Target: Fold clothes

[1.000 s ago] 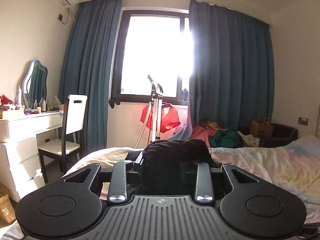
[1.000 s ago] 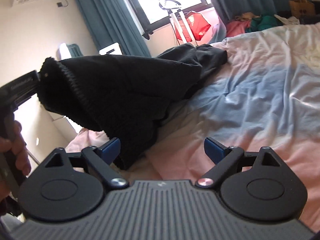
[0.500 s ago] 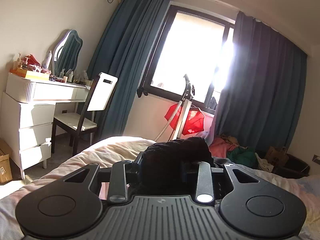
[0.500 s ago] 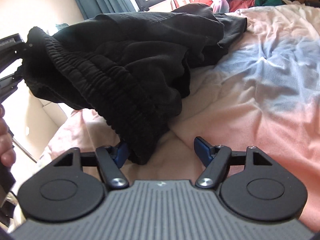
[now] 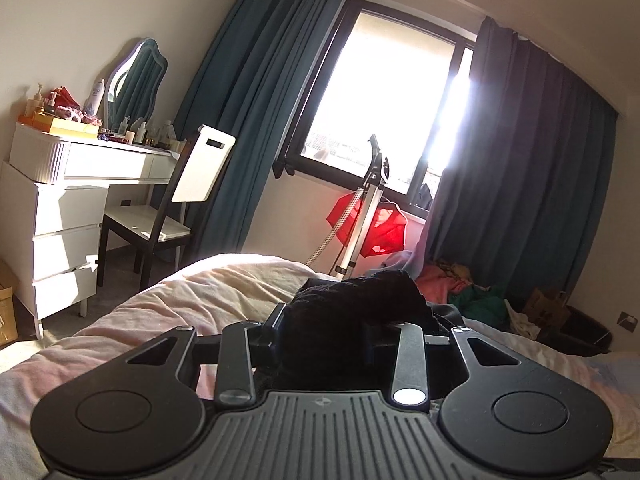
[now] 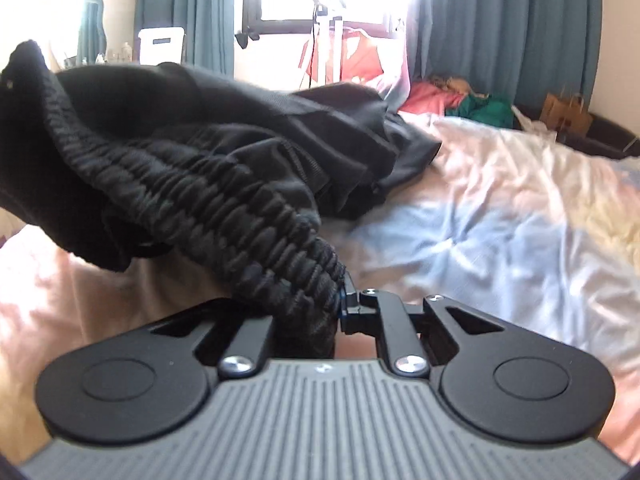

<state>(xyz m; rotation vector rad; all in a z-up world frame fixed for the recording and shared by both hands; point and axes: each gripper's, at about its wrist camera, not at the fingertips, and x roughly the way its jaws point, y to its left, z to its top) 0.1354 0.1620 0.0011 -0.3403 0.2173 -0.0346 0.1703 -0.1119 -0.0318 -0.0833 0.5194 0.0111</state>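
A black garment (image 6: 224, 128) with a ribbed elastic waistband (image 6: 240, 216) hangs stretched between my two grippers above the bed (image 6: 500, 208). My right gripper (image 6: 340, 300) is closing its jaws on one end of the waistband, and the blue pads pinch the cloth. In the left wrist view a bunch of the same black garment (image 5: 360, 300) sits between the fingers of my left gripper (image 5: 340, 324), which grips it while its jaws open a little. The cloth hides the left fingertips. The garment's far part trails on the bed.
The bed (image 5: 192, 300) has a rumpled pink, blue and cream cover. A white dresser (image 5: 72, 192) with a mirror and a white chair (image 5: 188, 184) stand on the left. A steamer stand (image 5: 370, 208) with a red garment is by the window. A heap of clothes (image 5: 472, 296) lies beyond the bed.
My right gripper moved up to the waistband and shut on it. My left gripper rolled and shifted sideways, still with the black cloth in it.
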